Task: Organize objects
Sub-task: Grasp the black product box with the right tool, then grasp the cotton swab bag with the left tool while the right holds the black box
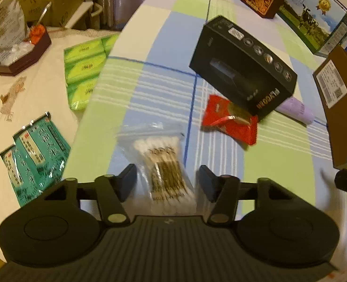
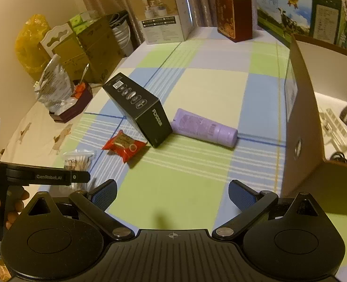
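A clear bag of cotton swabs lies on the checked tablecloth, between the fingers of my left gripper. That gripper is open, one finger on each side of the bag. In the right wrist view the left gripper reaches over the same bag. Beyond it lie a red snack packet, a black box and a purple tube. My right gripper is open over bare cloth, well short of the red packet, black box and purple tube.
An open cardboard box holding several items stands at the right. Cartons line the table's far edge. Green tissue packs and teal rice bags lie to the left on a cream cloth. A hand holds the left gripper.
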Motion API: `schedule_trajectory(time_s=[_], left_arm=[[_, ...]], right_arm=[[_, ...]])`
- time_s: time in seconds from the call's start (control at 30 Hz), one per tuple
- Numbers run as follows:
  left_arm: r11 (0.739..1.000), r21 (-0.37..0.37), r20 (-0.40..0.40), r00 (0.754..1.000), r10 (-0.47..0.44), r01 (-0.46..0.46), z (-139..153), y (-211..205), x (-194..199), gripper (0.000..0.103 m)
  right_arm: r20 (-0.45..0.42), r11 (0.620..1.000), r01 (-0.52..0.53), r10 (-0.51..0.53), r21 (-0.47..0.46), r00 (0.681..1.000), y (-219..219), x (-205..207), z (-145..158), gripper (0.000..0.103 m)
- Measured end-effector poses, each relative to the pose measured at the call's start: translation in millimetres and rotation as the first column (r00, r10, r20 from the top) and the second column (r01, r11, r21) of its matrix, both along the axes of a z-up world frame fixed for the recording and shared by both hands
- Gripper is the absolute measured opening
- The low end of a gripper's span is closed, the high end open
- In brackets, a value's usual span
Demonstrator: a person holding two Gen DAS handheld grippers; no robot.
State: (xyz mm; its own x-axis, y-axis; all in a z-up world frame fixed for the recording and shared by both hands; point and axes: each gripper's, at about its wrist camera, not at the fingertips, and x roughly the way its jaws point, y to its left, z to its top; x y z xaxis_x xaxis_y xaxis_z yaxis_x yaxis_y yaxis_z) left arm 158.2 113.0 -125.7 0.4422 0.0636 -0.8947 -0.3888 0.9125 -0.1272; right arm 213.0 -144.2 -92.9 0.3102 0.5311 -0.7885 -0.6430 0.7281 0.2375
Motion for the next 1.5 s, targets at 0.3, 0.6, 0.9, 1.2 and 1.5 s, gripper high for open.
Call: schedule_trajectory(time_s=[0.3, 0.6, 0.9, 1.2, 1.5], left_arm=[[1.000, 0.022, 0.028, 1.000, -0.001, 0.001, 3.1, 9.8, 13.8, 0.019], [0.999, 0.042, 0.078, 0.997, 0.007, -0.011, 22.9, 21.0, 29.4, 0.019], [0.999, 0.037, 0.090, 0.996, 0.015, -0.019, 27.8, 25.8, 40.2, 0.019], [1.000, 0.029, 0.091, 0.996, 0.005, -0.008, 29.9, 20.3, 38.1, 0.019], [0.999, 0.007, 0.093, 0.994, -0.050, 0.049, 32.2, -2.6, 21.4, 0.019]], right_arm=[[0.053, 0.998, -0.061, 0.061, 0.003, 0.997, 29.8, 19.3, 4.8, 0.099], [0.130, 0.986, -0.169, 0.168, -0.009, 0.977, 79.4, 39.2, 5.5, 0.099], [0.177, 0.951, -0.288, 0.305, -0.113, 0.936, 131.0, 53.0, -17.2, 0.083], [0.139, 0.936, -0.319, 0.339, -0.149, 0.930, 108.0, 49.3, -27.6, 0.042], [0.051, 0.972, -0.207, 0.213, -0.110, 0.976, 20.4, 14.1, -16.3, 0.041]])
